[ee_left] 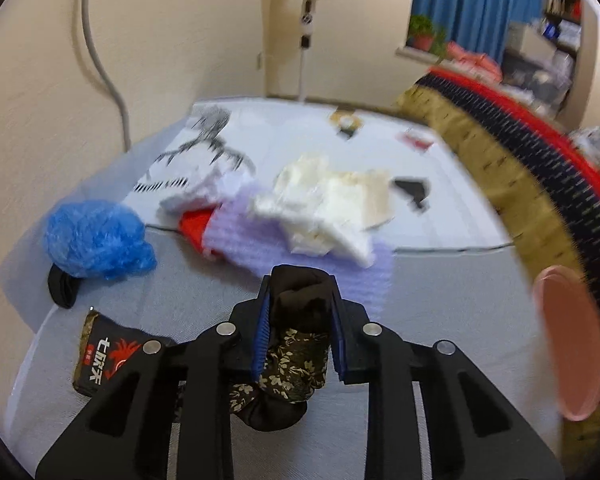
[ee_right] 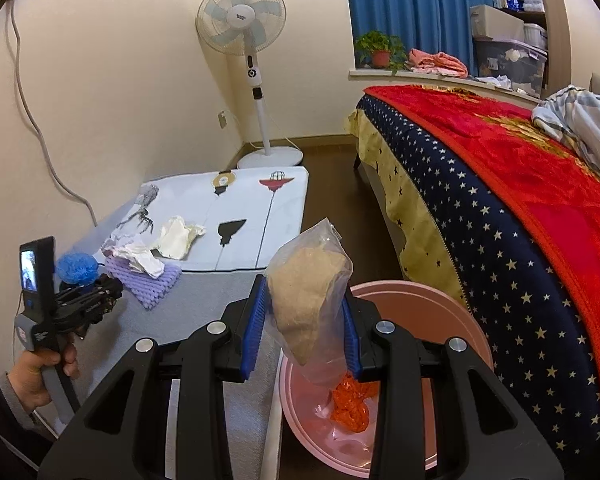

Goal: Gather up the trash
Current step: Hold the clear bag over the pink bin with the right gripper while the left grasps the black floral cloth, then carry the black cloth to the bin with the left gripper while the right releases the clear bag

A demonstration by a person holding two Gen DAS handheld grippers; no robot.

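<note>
Far left on the floor mat (ee_left: pixel 440 280), the blue plastic ball (ee_left: pixel 96 240), the purple cloth (ee_left: pixel 260 240) and the white tissues (ee_left: pixel 324 208) are not picked up yet. Your left tool (ee_left: pixel 300 292) pinches a dark flowery wrapper (ee_left: pixel 296 364). On the right, your right tool (ee_right: pixel 306 320) squeezes a clear bag of brown stuff (ee_right: pixel 308 292) over the pink bin (ee_right: pixel 440 312), where orange trash (ee_right: pixel 352 404) lies.

Both claw-mounted cameras look down-forward, sharing the floor mat (ee_left: pixel 440 168) (ee_right: pixel 244 200).

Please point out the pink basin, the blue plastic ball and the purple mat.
pink basin (ee_right: pixel 452 308), right wrist view, far rim.
blue plastic ball (ee_left: pixel 96 238), left wrist view, its middle.
purple mat (ee_right: pixel 156 286), right wrist view, bare knitted surface.
</note>
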